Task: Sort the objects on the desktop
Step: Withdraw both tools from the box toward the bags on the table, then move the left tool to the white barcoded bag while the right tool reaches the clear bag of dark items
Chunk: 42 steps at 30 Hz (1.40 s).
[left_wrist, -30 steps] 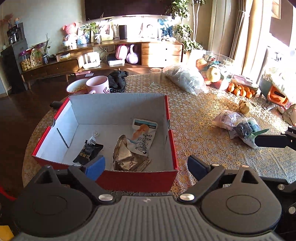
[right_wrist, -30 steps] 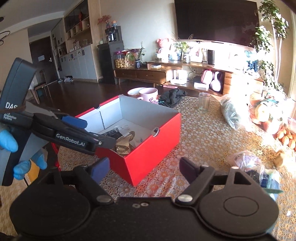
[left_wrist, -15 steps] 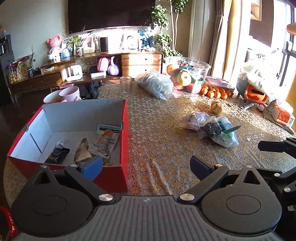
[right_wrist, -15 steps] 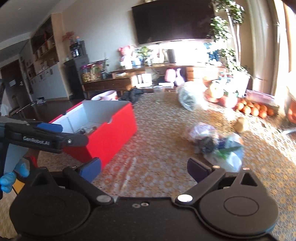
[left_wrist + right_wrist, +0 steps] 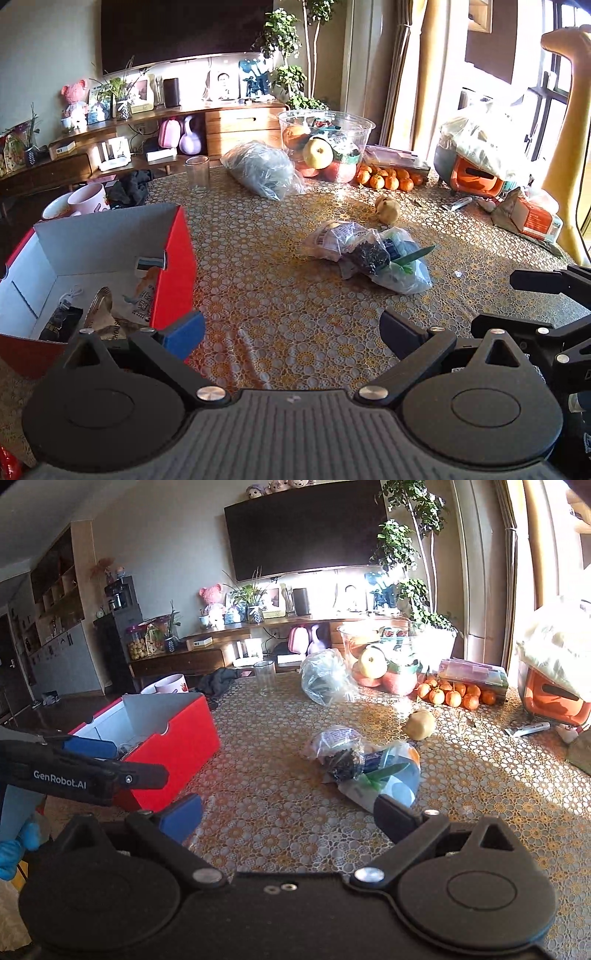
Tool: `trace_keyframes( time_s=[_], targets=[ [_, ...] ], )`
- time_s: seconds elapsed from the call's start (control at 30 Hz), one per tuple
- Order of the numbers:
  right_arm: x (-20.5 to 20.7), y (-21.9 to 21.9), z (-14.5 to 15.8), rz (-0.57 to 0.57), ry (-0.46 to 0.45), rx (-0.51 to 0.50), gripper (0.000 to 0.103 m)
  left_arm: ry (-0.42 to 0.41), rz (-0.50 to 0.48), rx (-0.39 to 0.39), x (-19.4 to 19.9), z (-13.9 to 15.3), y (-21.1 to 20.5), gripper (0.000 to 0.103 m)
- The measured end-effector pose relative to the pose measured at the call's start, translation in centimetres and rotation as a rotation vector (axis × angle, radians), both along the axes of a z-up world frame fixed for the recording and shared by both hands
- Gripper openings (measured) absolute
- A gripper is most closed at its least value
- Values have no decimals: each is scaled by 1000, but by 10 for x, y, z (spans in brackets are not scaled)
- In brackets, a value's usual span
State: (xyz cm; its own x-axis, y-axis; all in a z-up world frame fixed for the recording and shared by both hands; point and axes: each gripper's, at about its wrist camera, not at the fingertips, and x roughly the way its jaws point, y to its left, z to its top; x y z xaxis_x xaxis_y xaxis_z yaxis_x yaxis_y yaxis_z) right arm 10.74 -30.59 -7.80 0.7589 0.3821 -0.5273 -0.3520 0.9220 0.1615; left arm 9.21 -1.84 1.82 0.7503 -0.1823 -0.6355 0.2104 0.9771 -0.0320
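Right hand-held gripper point(image 5: 287, 816) released, jaws just widened, nothing between. Left hand-held gripper point(image 5: 291, 330) released, empty. Step, by judgement: reaching for next item. Bags point(image 5: 364, 762) on table point(image 5: 266, 738), ahead. Box point(image 5: 166, 734) left, partly filled. Next: straddle bags, clench, carry to box.

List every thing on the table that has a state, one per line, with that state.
red box: open-topped, packets inside
drinking glass: upright, looks empty
clear fruit bowl: upright, full of fruit
pile of plastic bags: lying loose on the tablecloth
pink mug: upright, behind the box
left claw: open, holding nothing
right claw: open, holding nothing, jaws have just been opening
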Motion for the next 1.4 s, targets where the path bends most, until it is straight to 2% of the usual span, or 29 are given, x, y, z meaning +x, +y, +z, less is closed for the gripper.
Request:
trace_keyframes(
  time_s=[0.33, 0.6, 0.93, 1.17, 1.4],
  targets=[
    [9, -19, -10, -32, 7, -7, 98, -14, -31, 16, 25, 0, -23, 101],
    [20, -16, -12, -29, -36, -43, 96, 10, -33, 9, 63, -7, -32, 101],
    [54, -4, -24, -3, -31, -66, 94, 36, -68, 19, 115, -18, -47, 101],
    [77, 8, -31, 22, -29, -95, 94, 60, -107, 50, 155, -25, -60, 101],
    [97, 18, -40, 49, -24, -131, 93, 113, -208, 82, 188, -42, -71, 102]
  ],
)
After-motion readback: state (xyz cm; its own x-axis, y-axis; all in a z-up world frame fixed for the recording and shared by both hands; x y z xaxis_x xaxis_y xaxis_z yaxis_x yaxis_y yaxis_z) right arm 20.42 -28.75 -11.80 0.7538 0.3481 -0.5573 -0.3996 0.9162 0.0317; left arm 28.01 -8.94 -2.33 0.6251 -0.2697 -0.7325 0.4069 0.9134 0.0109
